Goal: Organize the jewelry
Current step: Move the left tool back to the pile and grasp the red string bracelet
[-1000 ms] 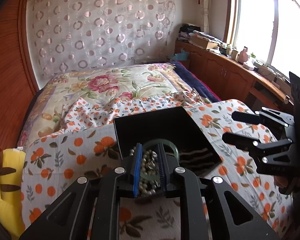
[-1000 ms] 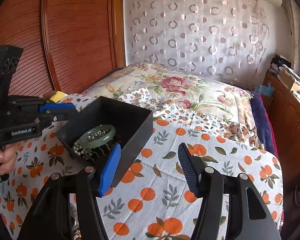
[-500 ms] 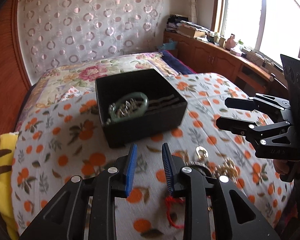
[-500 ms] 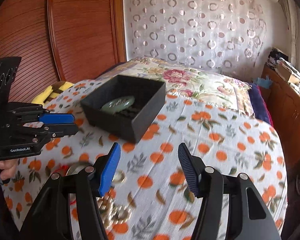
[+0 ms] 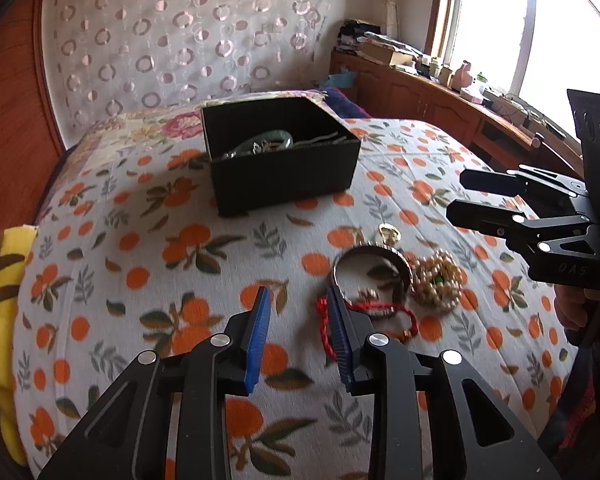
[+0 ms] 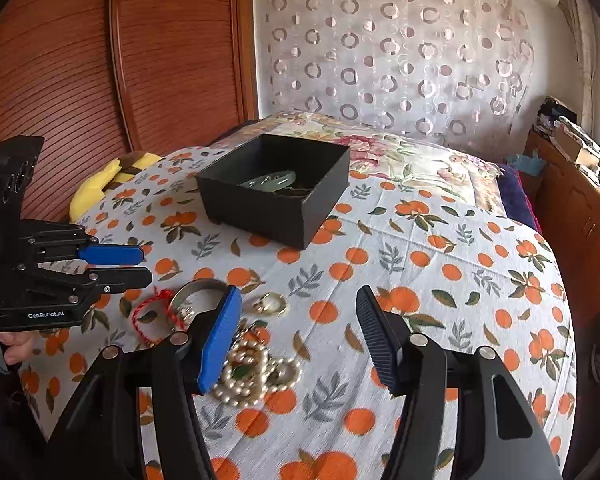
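Note:
A black box (image 5: 284, 160) (image 6: 276, 188) stands on the orange-print cloth and holds a green jade bangle (image 5: 268, 140) (image 6: 272, 179) and a beaded chain. On the cloth nearer to me lie a silver bangle (image 5: 370, 270) (image 6: 194, 292), a red cord bracelet (image 5: 328, 328) (image 6: 152, 306), a pearl necklace (image 5: 436, 280) (image 6: 252, 372) and a gold ring (image 5: 389, 234) (image 6: 270, 304). My left gripper (image 5: 298, 320) (image 6: 114, 264) is open and empty, just left of the red cord. My right gripper (image 6: 298, 328) (image 5: 456, 196) is open and empty over the pearls.
A yellow plush toy (image 5: 0, 280) (image 6: 108, 180) lies at the cloth's left edge. A floral bed (image 6: 412, 160) stretches behind the box. Wooden cabinets (image 5: 420, 108) with clutter run under the window at right. A wooden wardrobe (image 6: 100, 60) stands left.
My left gripper let go of the bangle and beads in the box, drew back toward me and opened wider. The loose jewelry pile has come into view. The right gripper also pulled back.

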`<state>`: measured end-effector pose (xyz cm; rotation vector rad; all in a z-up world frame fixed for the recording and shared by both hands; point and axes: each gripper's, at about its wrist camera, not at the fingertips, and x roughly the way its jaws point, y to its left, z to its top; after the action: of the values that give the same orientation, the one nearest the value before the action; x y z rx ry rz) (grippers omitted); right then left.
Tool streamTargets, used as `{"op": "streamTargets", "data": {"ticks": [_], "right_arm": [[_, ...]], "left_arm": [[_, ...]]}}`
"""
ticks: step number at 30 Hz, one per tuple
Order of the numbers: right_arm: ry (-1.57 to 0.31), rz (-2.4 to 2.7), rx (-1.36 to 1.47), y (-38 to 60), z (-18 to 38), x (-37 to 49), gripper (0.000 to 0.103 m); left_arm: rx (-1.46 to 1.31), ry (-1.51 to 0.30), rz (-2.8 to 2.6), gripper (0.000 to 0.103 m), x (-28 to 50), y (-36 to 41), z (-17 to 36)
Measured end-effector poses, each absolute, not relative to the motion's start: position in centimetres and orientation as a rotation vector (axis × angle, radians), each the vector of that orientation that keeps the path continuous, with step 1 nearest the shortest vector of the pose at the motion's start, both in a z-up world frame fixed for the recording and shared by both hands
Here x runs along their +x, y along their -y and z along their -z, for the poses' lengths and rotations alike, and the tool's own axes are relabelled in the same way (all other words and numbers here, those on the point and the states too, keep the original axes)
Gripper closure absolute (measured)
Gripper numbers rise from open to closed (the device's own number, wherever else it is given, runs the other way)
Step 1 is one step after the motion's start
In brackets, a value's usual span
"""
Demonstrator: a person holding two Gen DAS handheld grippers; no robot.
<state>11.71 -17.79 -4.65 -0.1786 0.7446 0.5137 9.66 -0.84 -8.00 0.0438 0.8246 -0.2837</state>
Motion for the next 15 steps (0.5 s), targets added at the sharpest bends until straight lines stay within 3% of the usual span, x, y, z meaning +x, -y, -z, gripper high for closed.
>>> {"op": "streamTargets", "data": {"ticks": [13,15], "right_arm": [[-0.743,-0.522,-0.188,17.8,4.0,10.4,0.041],[-0.750,-0.527,-0.188,17.7,4.3,10.3,0.041]], "left_arm": [[0.038,-0.881,0.296,0.072,10.0,1.5,9.8],[0.044,-0.872,0.290,0.078,10.2,1.7,9.9]]}}
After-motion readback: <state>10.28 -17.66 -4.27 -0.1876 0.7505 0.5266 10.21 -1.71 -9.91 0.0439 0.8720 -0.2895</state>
